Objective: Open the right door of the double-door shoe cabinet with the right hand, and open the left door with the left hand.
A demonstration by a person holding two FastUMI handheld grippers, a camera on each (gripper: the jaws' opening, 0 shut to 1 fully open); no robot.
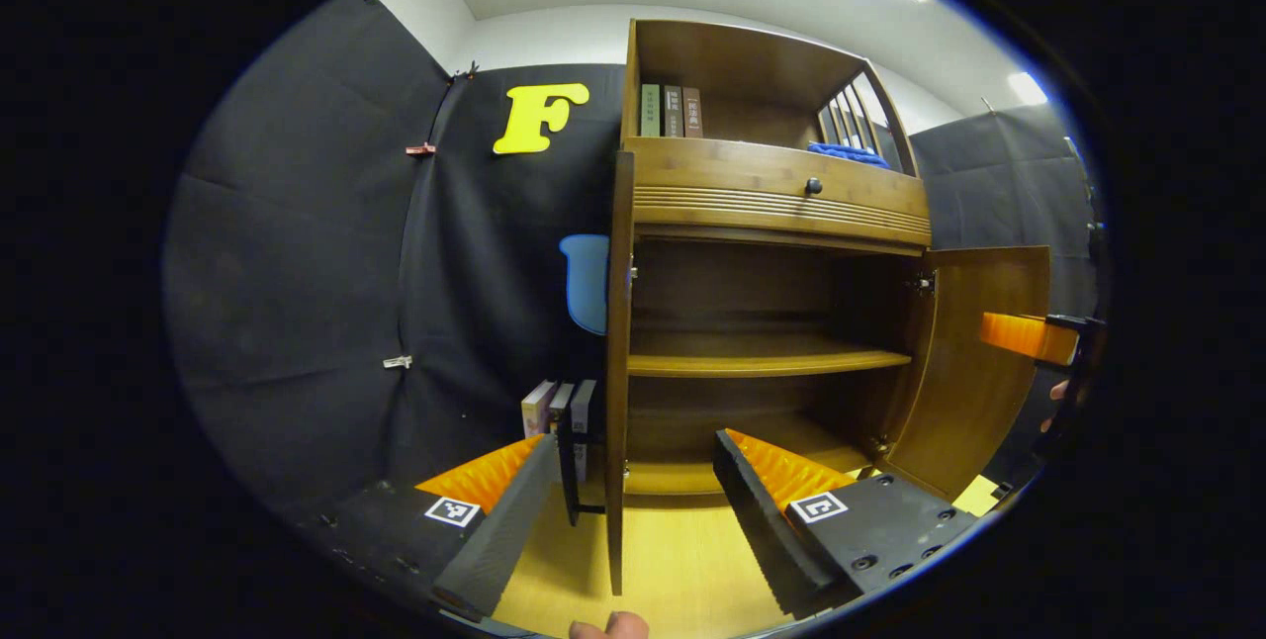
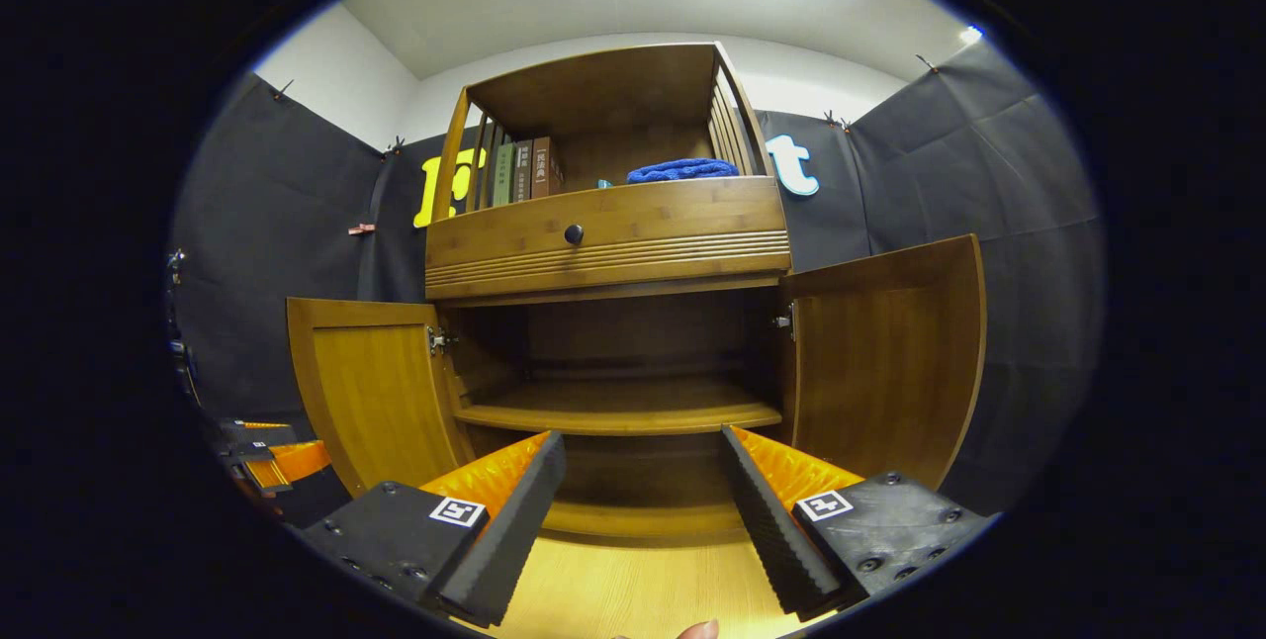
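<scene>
We see the shoe cabinet (image 2: 608, 224) in smooth, satin-finished wood, its doors faintly glossy; a soft blue cloth (image 2: 682, 169) on top; ribbed matt black pads (image 2: 767, 510).

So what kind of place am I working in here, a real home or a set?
Most likely a staged recording booth, not a home: black cloth walls pinned up around one wooden shoe cabinet, both doors open, with a few books and a blue cloth on top as props.
</scene>
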